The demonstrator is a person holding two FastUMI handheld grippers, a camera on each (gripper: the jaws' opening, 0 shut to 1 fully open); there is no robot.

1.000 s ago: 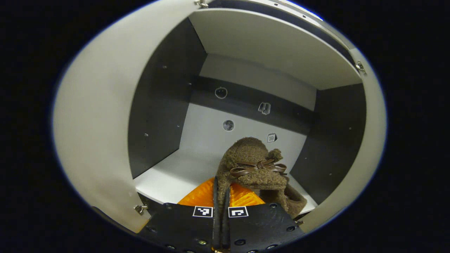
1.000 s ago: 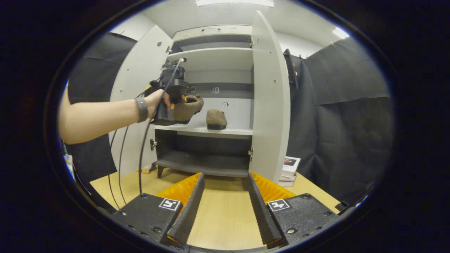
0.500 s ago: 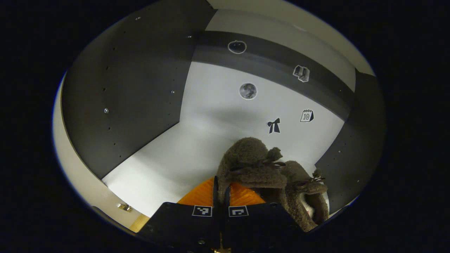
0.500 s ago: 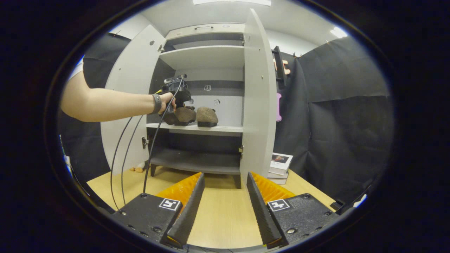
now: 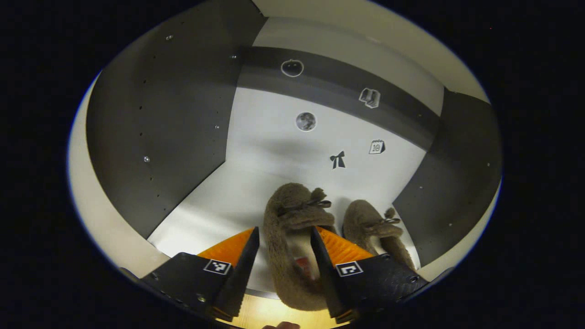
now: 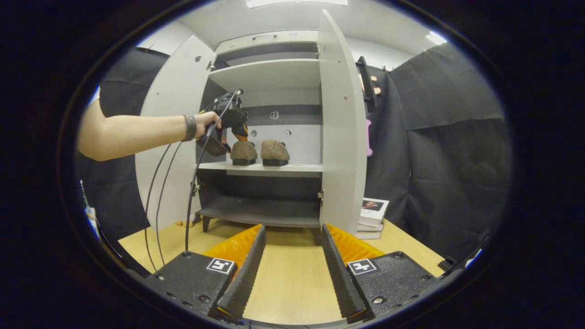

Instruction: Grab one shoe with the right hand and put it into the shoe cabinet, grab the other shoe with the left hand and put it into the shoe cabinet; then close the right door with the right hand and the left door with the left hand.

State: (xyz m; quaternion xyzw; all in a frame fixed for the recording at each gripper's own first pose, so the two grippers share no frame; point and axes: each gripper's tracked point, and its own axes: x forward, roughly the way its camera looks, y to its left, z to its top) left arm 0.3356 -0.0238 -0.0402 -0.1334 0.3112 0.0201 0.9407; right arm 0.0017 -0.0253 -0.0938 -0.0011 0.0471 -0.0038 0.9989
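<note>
Left gripper view, nearest first: left hand-held gripper (image 5: 283,269) at 6 o'clock, jaws spread wide, gripping nothing. Between the fingers, the near shoe (image 5: 290,237), down on the shelf (image 5: 215,205), heel overhanging the front edge toward the camera. Whether either finger touches its sides cannot be told. Just beside it at 3 o'clock, the second shoe (image 5: 374,228), toe pointing to the back panel (image 5: 274,137). Beyond, a few small stickers at 12 o'clock.

Right gripper view: right hand-held gripper (image 6: 290,269) at 6 o'clock, jaws wide, empty, low over the bench (image 6: 288,283). Farther off, the shoe cabinet (image 6: 269,73) with both shoes side by side on the middle shelf, the left hand (image 6: 208,123) at 10 o'clock, the left door (image 6: 176,105) and right door (image 6: 338,128) both swung open.

Risks, as a judgement: dragging the near shoe off the shelf if a finger snags the fuzzy heel while backing out; catching the hanging cables (image 6: 183,183) on the left door; pinching an overhanging heel when shutting the doors, leaving a door ajar.
</note>
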